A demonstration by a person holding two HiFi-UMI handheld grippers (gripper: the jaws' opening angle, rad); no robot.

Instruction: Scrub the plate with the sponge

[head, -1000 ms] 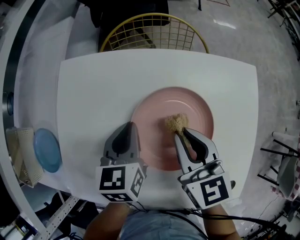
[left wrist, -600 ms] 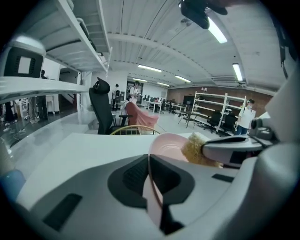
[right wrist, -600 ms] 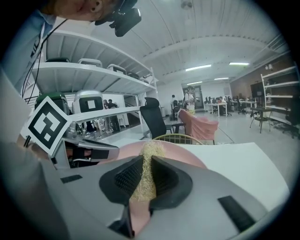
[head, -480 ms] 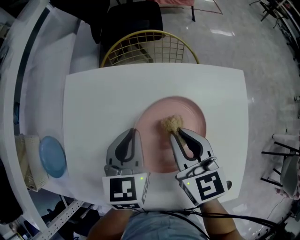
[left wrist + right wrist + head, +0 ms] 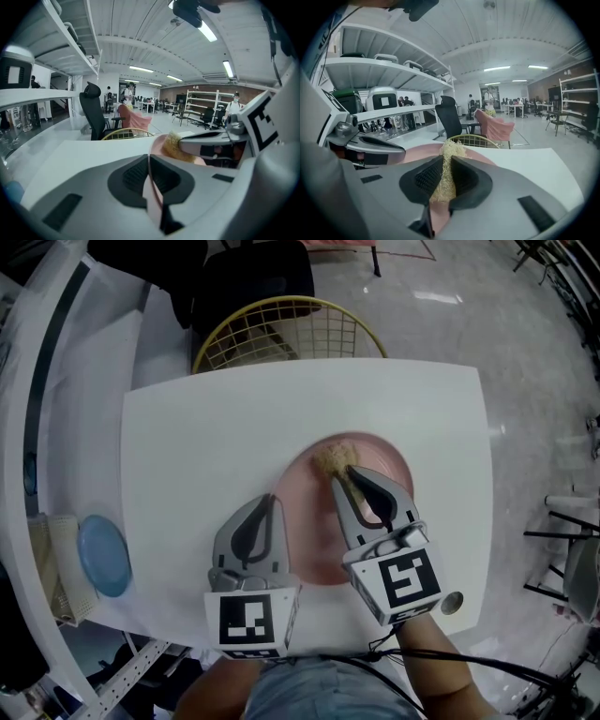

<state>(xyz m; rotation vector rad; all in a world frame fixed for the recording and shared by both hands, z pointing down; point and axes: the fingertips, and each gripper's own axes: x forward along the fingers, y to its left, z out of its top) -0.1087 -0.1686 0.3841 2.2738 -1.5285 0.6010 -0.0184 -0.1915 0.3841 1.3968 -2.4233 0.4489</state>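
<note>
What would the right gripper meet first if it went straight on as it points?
Probably the plate's far rim, just past the sponge it holds; then the table. Depth is unclear.

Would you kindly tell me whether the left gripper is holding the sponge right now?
No, the left gripper is shut on the pink plate at its rim, while the sponge sits between the jaws of the right gripper.

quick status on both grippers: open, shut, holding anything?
Left gripper: shut on the rim of the pink plate.
Right gripper: shut on the sponge.
</note>
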